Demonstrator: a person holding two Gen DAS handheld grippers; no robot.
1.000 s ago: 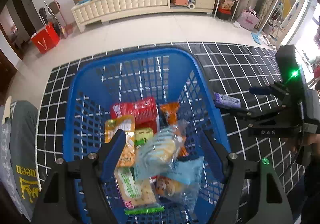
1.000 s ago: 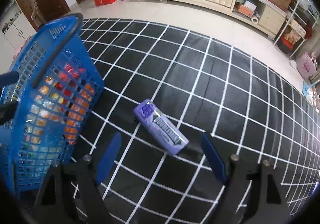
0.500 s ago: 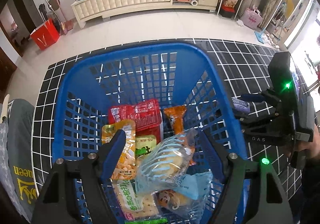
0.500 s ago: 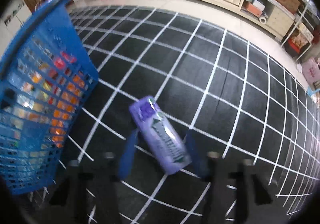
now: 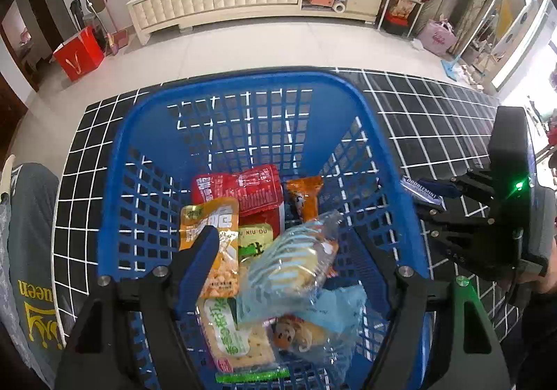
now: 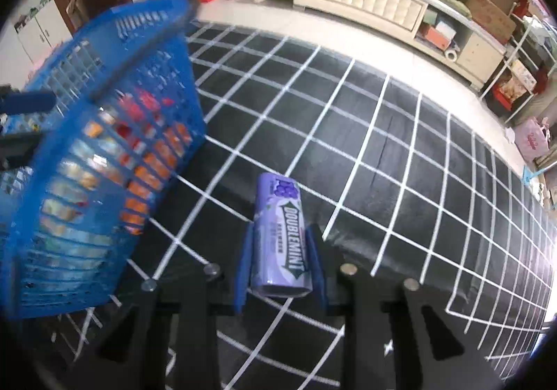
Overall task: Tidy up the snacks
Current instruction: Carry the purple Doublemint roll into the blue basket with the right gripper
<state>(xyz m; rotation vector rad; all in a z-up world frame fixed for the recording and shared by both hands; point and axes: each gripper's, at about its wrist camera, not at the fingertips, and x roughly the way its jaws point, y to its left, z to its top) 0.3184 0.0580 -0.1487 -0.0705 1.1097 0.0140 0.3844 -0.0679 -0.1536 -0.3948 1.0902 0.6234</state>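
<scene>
— Snacks first: what does the left wrist view show?
— Packets piled in the blue basket; the left hand-held gripper hangs over them, jaws wide apart, holding nothing.
— And the right wrist view?
— The right hand-held gripper has just been closing; its blue pads now clamp the purple Doublemint pack above the black grid mat, just beside the basket.

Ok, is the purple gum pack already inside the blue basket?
No, the right gripper holds the gum pack above the mat, beside the basket.
</scene>
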